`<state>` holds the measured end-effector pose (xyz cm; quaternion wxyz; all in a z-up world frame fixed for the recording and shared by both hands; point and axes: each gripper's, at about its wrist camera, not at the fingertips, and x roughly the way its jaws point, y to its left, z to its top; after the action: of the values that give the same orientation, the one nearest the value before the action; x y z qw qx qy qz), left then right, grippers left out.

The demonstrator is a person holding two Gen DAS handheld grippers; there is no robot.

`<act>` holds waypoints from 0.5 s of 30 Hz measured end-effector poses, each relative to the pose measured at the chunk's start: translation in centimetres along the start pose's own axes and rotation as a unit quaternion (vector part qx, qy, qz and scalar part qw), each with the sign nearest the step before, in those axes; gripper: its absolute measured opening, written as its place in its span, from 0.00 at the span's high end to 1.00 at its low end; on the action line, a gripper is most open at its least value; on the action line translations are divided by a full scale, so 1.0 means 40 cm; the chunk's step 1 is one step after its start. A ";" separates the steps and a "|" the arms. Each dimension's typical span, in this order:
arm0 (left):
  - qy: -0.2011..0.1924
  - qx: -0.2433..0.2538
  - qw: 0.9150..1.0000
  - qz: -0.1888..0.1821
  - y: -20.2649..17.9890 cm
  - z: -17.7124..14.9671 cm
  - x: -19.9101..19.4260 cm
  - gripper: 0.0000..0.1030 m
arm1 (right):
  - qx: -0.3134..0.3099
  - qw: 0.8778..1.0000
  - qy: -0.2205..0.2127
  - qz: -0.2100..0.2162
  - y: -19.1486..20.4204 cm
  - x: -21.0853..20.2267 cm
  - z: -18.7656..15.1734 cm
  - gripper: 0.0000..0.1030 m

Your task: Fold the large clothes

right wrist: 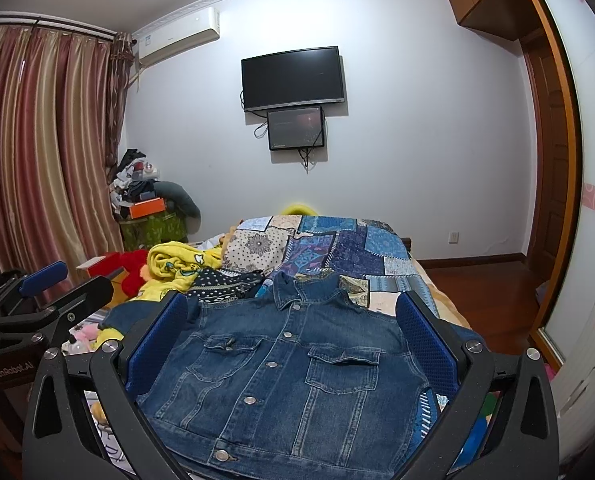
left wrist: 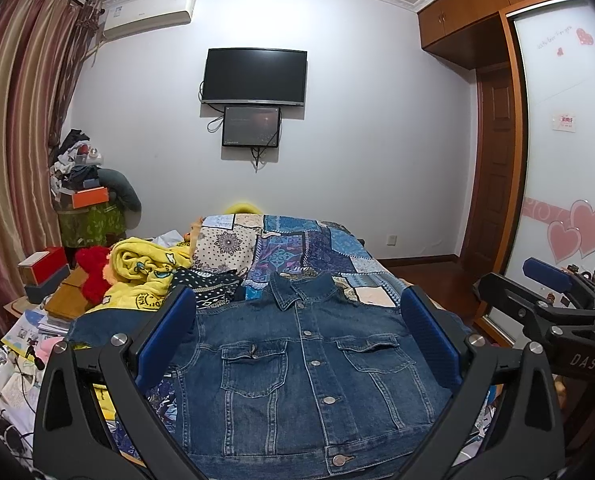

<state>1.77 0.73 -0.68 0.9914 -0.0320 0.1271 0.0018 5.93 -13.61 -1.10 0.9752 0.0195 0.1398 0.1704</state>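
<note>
A blue denim jacket [left wrist: 297,364] lies flat, front up and buttoned, on the patchwork bedspread [left wrist: 297,244]; its collar points away from me. It also shows in the right wrist view [right wrist: 285,372]. My left gripper [left wrist: 297,320] is open and empty, held above the jacket's near half with its blue pads on either side. My right gripper [right wrist: 293,324] is open and empty too, above the jacket. The right gripper shows at the right edge of the left wrist view [left wrist: 545,280]; the left gripper shows at the left edge of the right wrist view [right wrist: 45,276].
A yellow towel [left wrist: 145,268] and red plush [left wrist: 93,272] lie left of the jacket. Cluttered boxes and papers [left wrist: 37,320] sit at the bed's left side. Curtains [left wrist: 21,140] stand left, a wardrobe [left wrist: 569,152] right, a wall TV [left wrist: 253,76] ahead.
</note>
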 end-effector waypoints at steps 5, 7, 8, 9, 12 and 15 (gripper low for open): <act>0.000 0.000 1.000 0.000 0.003 -0.001 0.000 0.00 | 0.000 1.000 0.000 0.000 0.000 -0.001 0.000 0.00; 0.000 0.000 1.000 0.000 0.003 -0.002 0.000 0.00 | 0.000 1.000 0.000 0.000 0.000 0.000 0.000 0.00; 0.000 0.000 1.000 0.000 0.004 -0.001 0.002 0.00 | 0.000 1.000 0.000 -0.001 0.000 0.000 0.001 0.00; 0.000 0.000 1.000 0.001 0.003 -0.002 0.001 0.00 | 0.000 1.000 0.000 -0.001 0.000 0.000 0.001 0.00; 0.000 -0.001 1.000 0.000 0.005 -0.004 0.002 0.00 | 0.000 1.000 0.001 -0.001 0.000 0.001 -0.001 0.00; 0.000 -0.002 1.000 -0.001 0.008 -0.004 0.008 0.00 | 0.000 1.000 0.003 -0.003 0.000 0.003 -0.004 0.00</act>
<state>2.04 1.03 -0.95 0.9913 -0.0343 0.1274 0.0012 6.00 -13.57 -1.29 0.9753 0.0186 0.1427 0.1676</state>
